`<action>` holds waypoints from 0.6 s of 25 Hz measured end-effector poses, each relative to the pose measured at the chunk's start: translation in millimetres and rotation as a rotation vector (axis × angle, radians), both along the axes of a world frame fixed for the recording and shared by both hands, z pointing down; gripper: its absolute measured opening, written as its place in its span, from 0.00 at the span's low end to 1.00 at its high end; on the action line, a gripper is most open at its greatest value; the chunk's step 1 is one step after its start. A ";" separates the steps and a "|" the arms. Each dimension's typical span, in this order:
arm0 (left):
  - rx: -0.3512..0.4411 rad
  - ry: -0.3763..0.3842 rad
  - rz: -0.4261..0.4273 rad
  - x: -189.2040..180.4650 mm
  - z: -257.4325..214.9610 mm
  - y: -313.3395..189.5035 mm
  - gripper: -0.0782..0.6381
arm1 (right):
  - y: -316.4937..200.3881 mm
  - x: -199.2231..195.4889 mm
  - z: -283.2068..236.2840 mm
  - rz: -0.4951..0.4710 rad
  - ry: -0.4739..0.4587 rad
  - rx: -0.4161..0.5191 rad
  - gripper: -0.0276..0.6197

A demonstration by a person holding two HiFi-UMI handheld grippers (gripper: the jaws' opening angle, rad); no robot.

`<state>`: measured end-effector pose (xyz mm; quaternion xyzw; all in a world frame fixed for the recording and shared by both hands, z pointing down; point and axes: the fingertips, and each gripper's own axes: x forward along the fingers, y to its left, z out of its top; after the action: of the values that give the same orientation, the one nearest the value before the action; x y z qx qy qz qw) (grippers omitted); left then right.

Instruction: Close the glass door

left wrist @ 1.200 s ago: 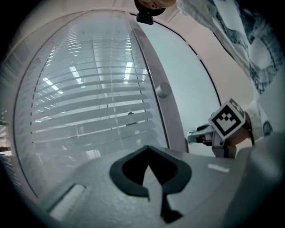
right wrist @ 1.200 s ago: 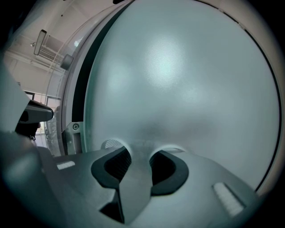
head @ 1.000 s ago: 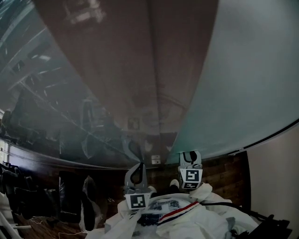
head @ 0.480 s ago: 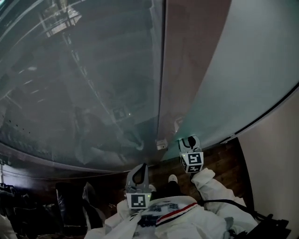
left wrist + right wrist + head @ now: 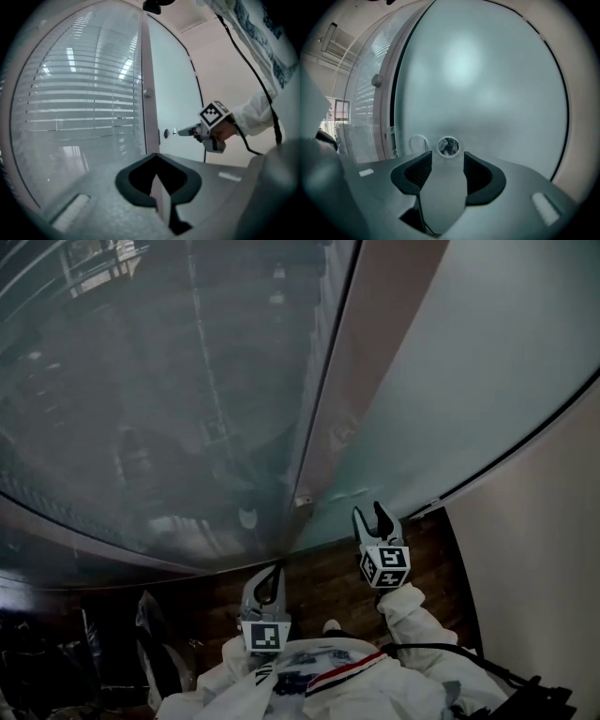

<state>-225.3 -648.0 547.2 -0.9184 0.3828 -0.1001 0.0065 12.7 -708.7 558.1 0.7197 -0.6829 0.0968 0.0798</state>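
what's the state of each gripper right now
left gripper: jaws closed, holding nothing
right gripper: jaws have just been opening, now open, nothing between them

My right tongs [image 5: 368,512] have just been opening their jaws. Nothing sits between them now, and the round knob [image 5: 448,146] stands just ahead of the tips. Beside the glass door [image 5: 469,381], the wide brown band has narrowed to a thin strip. My left tongs [image 5: 271,573] now hang lower.
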 end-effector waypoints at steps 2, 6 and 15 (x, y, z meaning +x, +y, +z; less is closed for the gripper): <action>0.001 0.004 -0.018 3.3 -0.8 7.9 0.11 | 24.1 3.5 -1.5 0.000 -0.030 -0.002 0.34; 0.024 -0.033 -0.066 18.8 -6.0 24.9 0.11 | 66.7 -2.6 -2.1 -0.077 -0.124 0.008 0.27; 0.107 -0.062 -0.071 104.2 -22.8 115.9 0.11 | 191.9 1.9 -21.8 -0.323 -0.077 0.112 0.05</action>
<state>-121.1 -532.0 524.4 -0.8990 0.4197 -0.1079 0.0638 14.6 -516.7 536.3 0.5997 -0.7965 0.0717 0.0279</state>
